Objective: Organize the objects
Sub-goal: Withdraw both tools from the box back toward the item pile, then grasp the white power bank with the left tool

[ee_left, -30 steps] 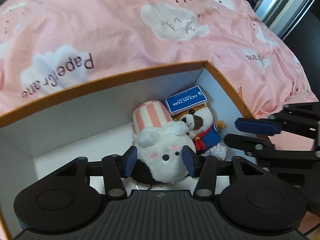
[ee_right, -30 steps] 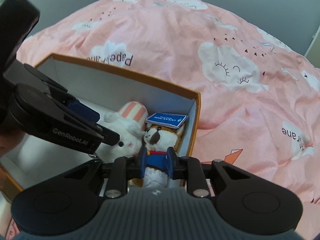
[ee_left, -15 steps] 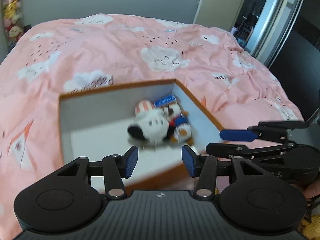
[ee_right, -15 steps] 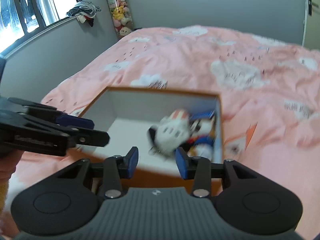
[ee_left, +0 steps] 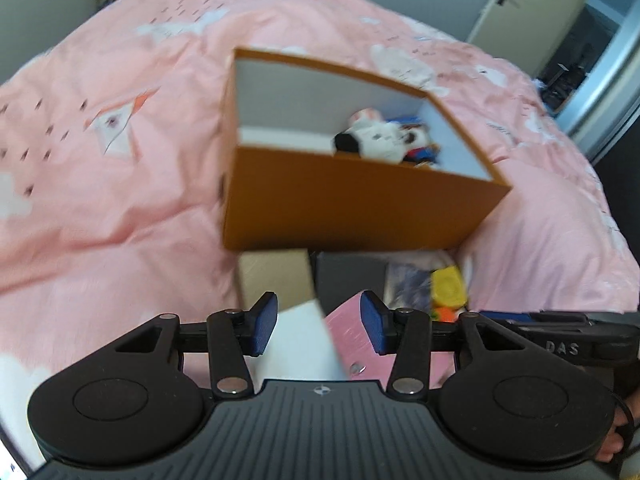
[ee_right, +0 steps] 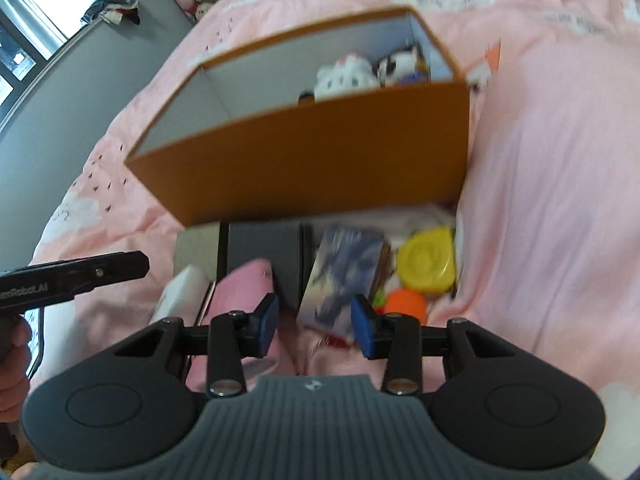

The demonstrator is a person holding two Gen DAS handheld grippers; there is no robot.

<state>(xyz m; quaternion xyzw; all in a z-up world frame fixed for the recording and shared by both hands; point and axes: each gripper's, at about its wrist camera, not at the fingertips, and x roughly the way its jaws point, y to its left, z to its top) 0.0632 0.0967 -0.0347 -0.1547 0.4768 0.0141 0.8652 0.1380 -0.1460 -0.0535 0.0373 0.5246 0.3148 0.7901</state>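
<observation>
An orange box (ee_left: 344,204) with a white inside stands on the pink bed; it also shows in the right wrist view (ee_right: 320,160). A white plush (ee_left: 380,138) and a dog plush (ee_left: 420,148) lie in its far right corner. In front of the box lies a pile: a pink item (ee_right: 244,284), a printed blue box (ee_right: 344,280), a yellow round item (ee_right: 428,264) and an orange one (ee_right: 404,304). My left gripper (ee_left: 318,328) is open and empty above the pile's left part. My right gripper (ee_right: 314,328) is open and empty above the pile.
Pink cloud-print bedding (ee_left: 112,184) spreads all around the box. A grey flat box (ee_right: 264,248) and a beige one (ee_left: 276,276) lie in the pile. A door (ee_left: 508,4) is at the back right, a window (ee_right: 36,20) at the left.
Both grippers have pulled back out of the box and dropped low, leaving the two plush toys inside. The pile in front of the box has come into view.
</observation>
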